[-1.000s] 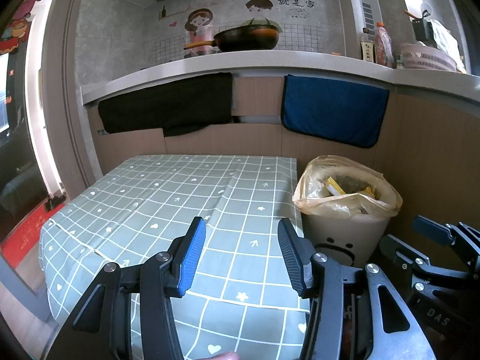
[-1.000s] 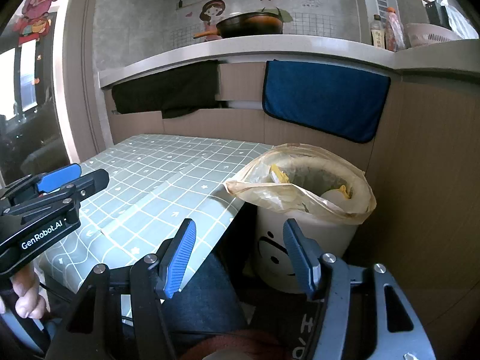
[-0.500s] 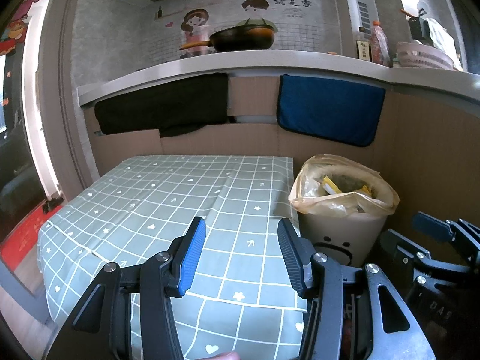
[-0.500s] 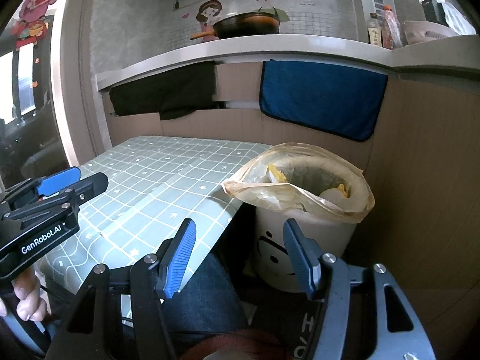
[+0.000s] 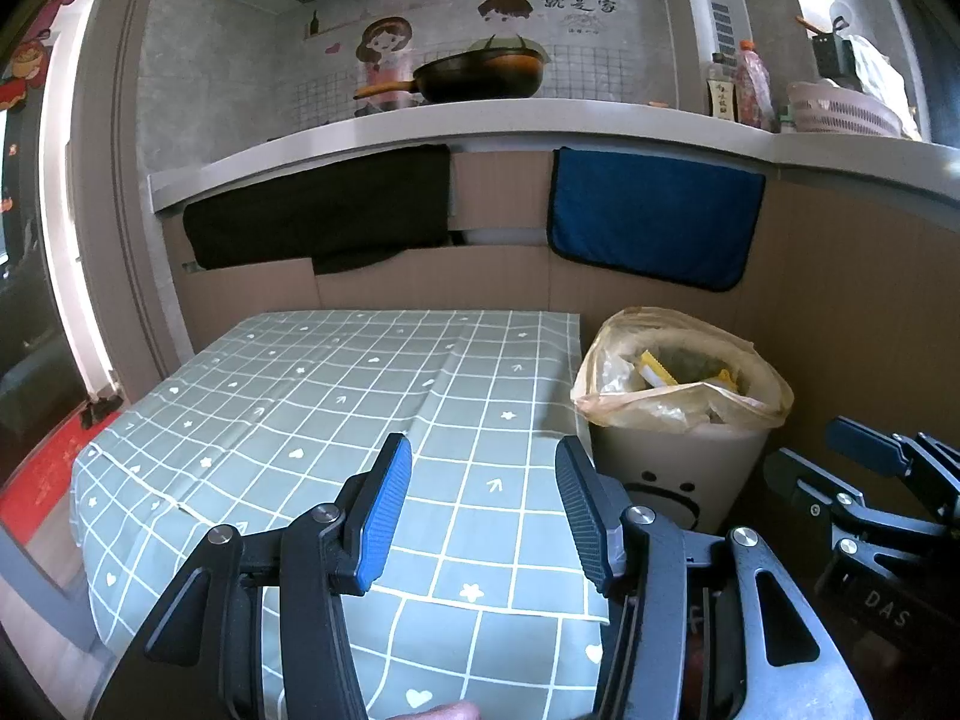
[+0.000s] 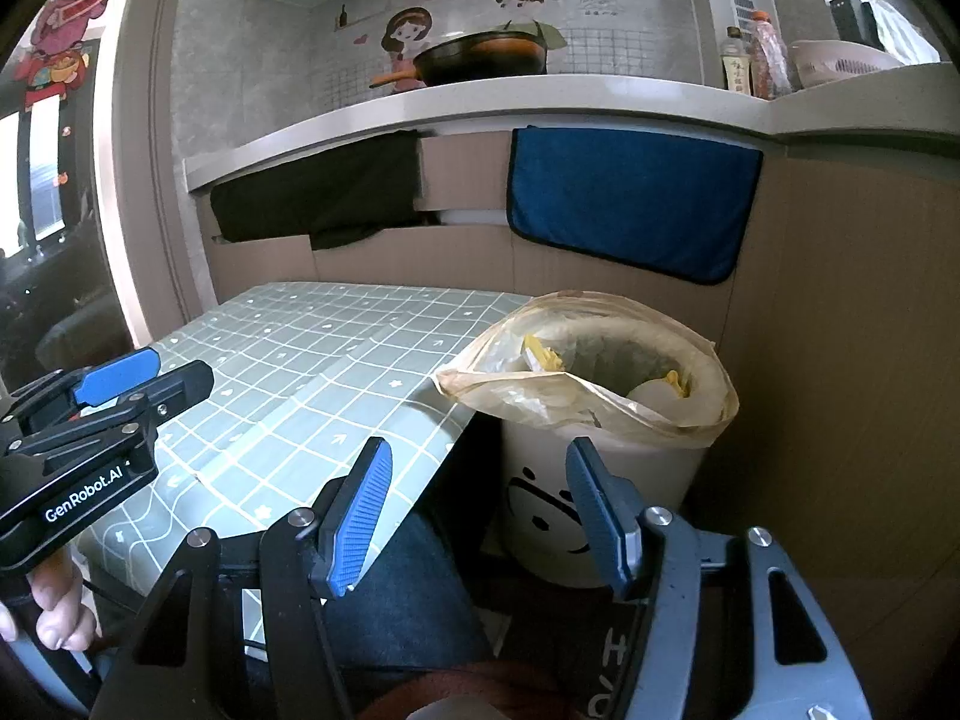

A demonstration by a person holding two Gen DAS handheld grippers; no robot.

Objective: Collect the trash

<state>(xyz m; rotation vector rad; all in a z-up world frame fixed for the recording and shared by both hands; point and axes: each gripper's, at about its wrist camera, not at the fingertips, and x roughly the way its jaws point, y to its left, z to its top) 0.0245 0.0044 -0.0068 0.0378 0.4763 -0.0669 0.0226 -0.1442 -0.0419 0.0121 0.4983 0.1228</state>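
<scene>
The left gripper (image 5: 483, 504) hangs over the bench (image 5: 336, 396) with its jaws partly open and nothing in them. The right gripper (image 6: 477, 516) sits lower, just in front of the bin (image 6: 600, 480), with its jaws wide open and also holding nothing.

The trash (image 6: 543, 357) is in the bin, inside a thin bag (image 6: 600, 405). The bin stands on the floor, right beside the bench edge.

Here is what could go wrong. The bag rim is loose and droops on the near side. If a jaw pinches only a little bit of it, the plastic may slip out or tear. If one side is pulled up alone, the bag may tip and yellow scraps may fall out. The bin looks light, so a hard tug could lift it or knock it over. The two grippers are near each other, so they could bump.

The bench has a green cloth with white squares, hearts and stars. No trash shows on it. Behind it is a brown wall with a black cloth (image 5: 318, 210) and a blue cloth (image 5: 654, 222) hanging from a shelf (image 5: 540, 120). A pan (image 5: 480, 78) and bottles (image 5: 744, 87) stand on the shelf.
</scene>
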